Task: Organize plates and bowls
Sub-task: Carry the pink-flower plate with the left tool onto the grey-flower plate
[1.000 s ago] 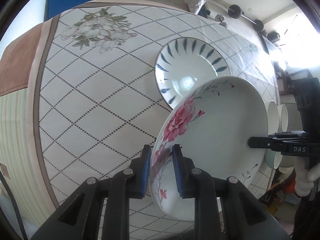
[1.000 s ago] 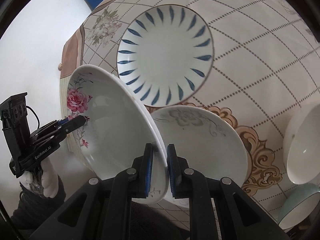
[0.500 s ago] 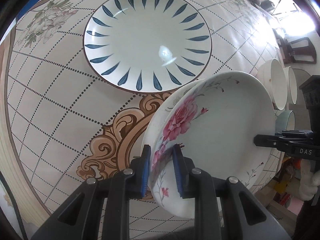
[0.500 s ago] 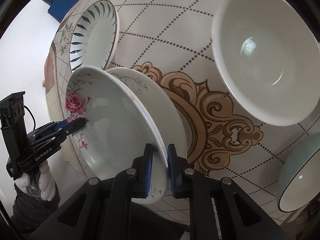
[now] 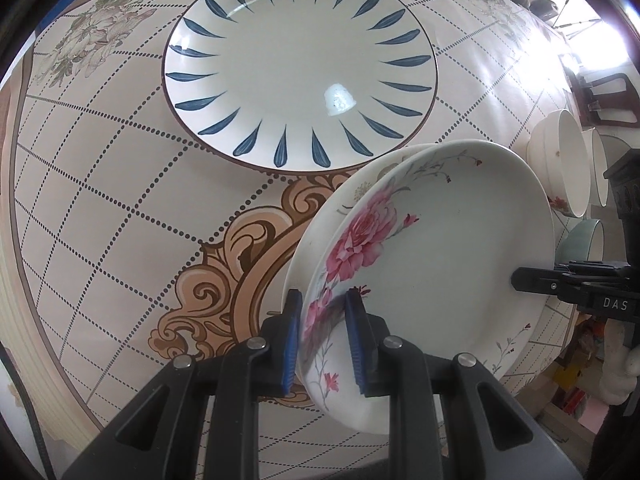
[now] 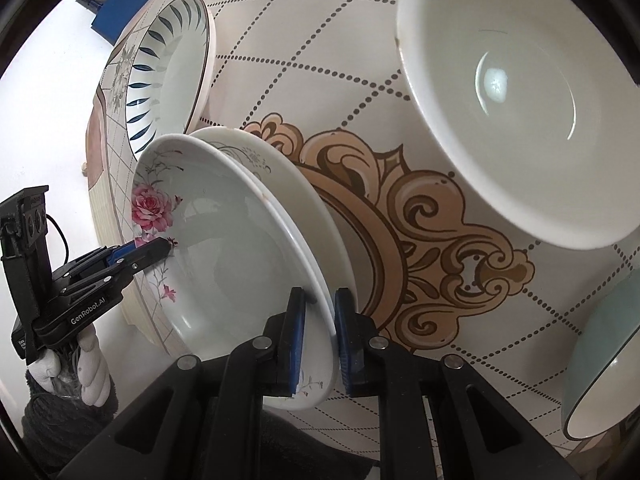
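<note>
Since a second ago the rose plate [image 5: 436,248], held at opposite rims by both grippers, has travelled from above the near edge of the table toward its middle and come down; it now sits just over a second pale plate [image 6: 288,184] lying on the tablecloth [image 5: 100,208], the two rims nearly nested; whether they already touch cannot be told. Half a second ago a wider sliver of the lower plate showed; the alignment has tightened. Judgement: the stacking step is close to complete, and release is the next call.

Left gripper [image 5: 322,336]: jaws closed on the near rim of the rose plate, blue pads pressing either face beside the painted rose; it approaches low, roughly level with the table.

Right gripper [image 6: 320,336]: jaws clamped on the opposite rim, one pad inside the dish, one under it; the plate tilts up on this side in its own view.

Surroundings: the blue-leaf plate [image 5: 300,64] lies flat, far of the stack and apart from it; a large white bowl [image 6: 516,92] stands to the right, with a pale green bowl [image 6: 604,360] nearer on that side; further white bowls [image 5: 560,160] show at the right edge in the left view.

Risk, as judged: an uneven release could clatter the rims.
</note>
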`<state>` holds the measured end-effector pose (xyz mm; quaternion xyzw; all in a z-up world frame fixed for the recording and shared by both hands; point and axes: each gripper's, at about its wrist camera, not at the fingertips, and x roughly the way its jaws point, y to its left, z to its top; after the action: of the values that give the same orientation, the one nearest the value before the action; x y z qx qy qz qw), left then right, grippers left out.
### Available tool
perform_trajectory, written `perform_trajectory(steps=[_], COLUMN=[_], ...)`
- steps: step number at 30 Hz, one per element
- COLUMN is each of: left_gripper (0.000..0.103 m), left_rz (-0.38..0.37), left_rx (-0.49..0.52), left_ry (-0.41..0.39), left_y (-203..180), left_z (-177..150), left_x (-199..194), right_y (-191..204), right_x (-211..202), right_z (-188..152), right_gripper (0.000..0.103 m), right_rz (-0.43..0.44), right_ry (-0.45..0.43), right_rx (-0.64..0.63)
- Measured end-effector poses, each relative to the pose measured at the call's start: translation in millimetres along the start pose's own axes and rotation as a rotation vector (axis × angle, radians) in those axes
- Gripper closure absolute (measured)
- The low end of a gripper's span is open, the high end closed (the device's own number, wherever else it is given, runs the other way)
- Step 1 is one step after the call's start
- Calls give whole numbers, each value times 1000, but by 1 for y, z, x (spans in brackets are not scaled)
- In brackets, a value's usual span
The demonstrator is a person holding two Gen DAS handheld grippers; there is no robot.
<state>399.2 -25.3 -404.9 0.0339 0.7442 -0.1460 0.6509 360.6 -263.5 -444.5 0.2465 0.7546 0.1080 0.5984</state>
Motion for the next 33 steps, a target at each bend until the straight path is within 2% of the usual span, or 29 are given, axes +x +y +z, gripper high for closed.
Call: perform_trajectory(steps=[21, 28, 33], left_gripper=[84, 84, 84], left_rz=[97, 146, 167], left_rx=[-35, -19, -19], left_ry=[43, 55, 64], left_y=[-26, -42, -47], left_z=[2, 6, 7], left_x=[10, 17, 18], right_y=[-11, -4, 10], right_x=[-4, -7, -7], right_z=[-3, -4, -2], right_gripper=[88, 88, 86], right_rz=[25, -23, -113], right_ry=[-20, -19, -12], right_rx=[51, 44, 47])
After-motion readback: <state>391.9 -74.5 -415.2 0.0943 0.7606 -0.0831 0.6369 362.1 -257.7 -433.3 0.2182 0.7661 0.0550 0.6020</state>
